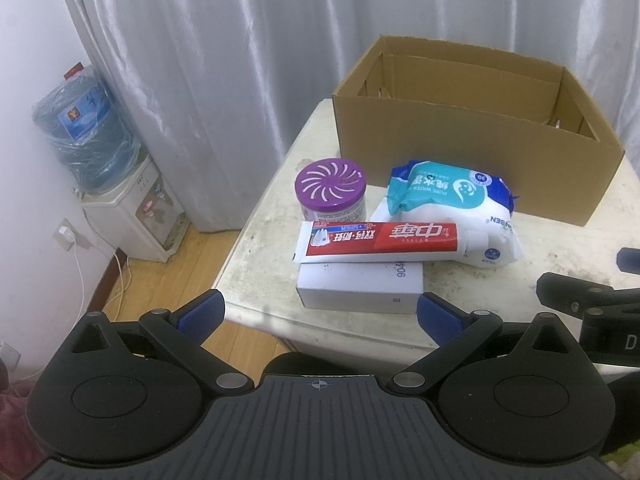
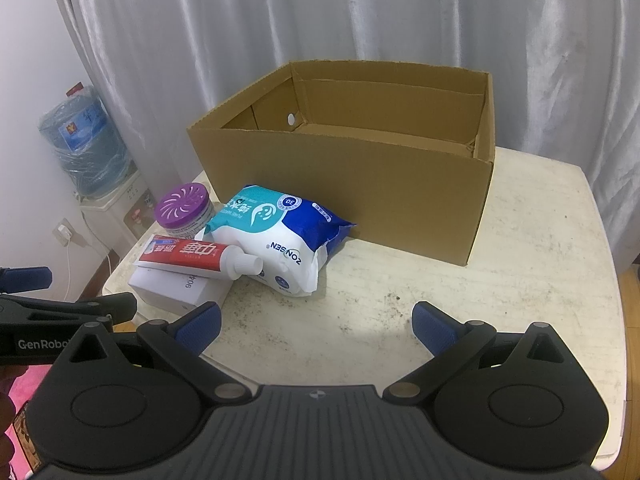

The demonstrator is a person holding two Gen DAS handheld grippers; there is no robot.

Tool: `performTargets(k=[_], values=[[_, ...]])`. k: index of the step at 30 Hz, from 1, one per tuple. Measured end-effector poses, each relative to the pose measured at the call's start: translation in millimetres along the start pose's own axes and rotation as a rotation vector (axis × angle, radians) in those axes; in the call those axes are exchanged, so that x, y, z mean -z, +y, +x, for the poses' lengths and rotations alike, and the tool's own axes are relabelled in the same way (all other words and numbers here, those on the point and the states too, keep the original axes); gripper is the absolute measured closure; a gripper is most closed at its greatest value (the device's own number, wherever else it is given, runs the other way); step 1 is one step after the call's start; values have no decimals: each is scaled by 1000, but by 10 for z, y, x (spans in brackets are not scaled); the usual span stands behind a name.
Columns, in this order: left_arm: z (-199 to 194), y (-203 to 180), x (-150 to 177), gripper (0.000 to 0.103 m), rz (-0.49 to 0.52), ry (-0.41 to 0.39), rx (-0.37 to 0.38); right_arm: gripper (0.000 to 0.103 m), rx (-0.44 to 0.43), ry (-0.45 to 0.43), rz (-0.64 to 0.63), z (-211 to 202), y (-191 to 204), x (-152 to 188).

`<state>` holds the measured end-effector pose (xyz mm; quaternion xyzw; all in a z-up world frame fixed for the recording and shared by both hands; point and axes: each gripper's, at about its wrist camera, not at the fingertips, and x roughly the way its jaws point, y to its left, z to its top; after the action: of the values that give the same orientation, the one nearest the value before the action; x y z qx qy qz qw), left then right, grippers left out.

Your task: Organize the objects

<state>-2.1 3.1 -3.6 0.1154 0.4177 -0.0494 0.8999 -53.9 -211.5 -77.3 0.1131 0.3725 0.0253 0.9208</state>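
Toothpaste tube: lies across a white box, cap resting on the wipes pack.
Purple-lidded can: upright just behind the tube.
Cardboard box: open-topped, behind the cluster on the worn surface.
Left gripper: fingers spread wide, holding nothing, near the white box.
Right gripper: fingers spread, empty, over bare surface.

Black ribbed left tongs, blue pads, right tongs alike
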Motion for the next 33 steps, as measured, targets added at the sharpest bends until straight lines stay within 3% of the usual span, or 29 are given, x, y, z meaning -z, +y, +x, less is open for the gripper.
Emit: performTargets(k=[24, 33], values=[[36, 72, 4, 0, -8, 1, -24, 0, 37, -36, -63, 46, -15, -44], [49, 190, -45, 0, -23, -73, -17, 0, -167, -73, -21, -5, -133, -68]])
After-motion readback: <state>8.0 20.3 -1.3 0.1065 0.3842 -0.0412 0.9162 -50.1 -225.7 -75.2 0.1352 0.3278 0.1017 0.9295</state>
